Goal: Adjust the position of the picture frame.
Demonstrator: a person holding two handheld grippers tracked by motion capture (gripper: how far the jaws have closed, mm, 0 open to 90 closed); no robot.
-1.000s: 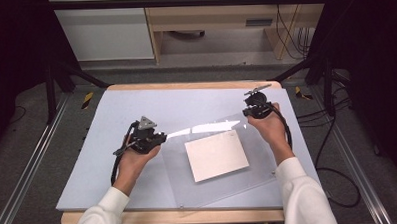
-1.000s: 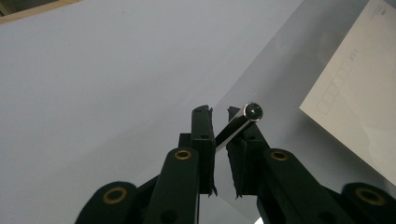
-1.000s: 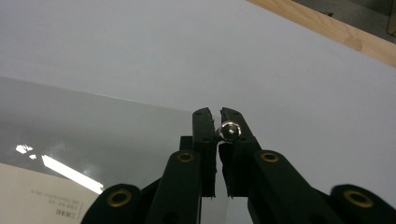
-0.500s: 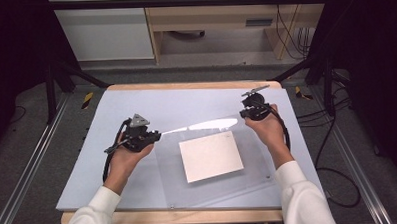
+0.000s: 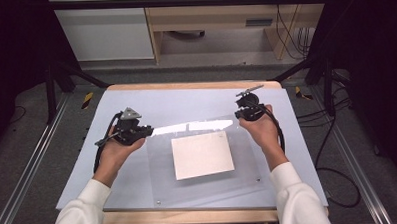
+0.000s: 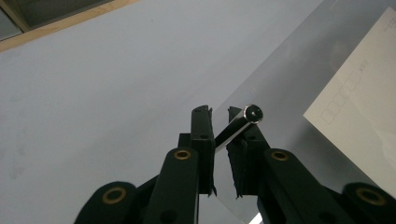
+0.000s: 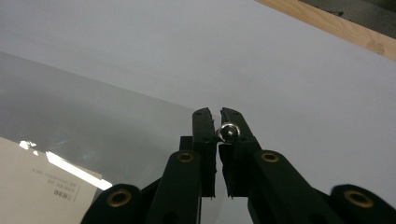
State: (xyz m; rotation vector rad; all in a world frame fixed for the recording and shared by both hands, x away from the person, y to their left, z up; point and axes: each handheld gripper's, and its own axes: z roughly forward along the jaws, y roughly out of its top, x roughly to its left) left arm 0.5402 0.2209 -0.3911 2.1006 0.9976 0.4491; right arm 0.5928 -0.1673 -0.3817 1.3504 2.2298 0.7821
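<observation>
Between our two grippers, a clear sheet's far edge is pinched.
Left gripper (image 5: 141, 132) and right gripper (image 5: 242, 113) each clamp a corner standoff of the acrylic sheet (image 5: 248, 160), white card (image 5: 202, 154) beneath, blue mat (image 5: 186, 102) around.

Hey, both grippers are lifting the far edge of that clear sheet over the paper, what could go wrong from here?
1. Each gripper, left and right, pinches the clear sheet only at a far corner by its metal standoff, so a corner may slip out.
2. The white paper lies loose under the tilting sheet and might slide or shift.
3. If one gripper rises faster, the sheet may twist and skid across the table.
</observation>
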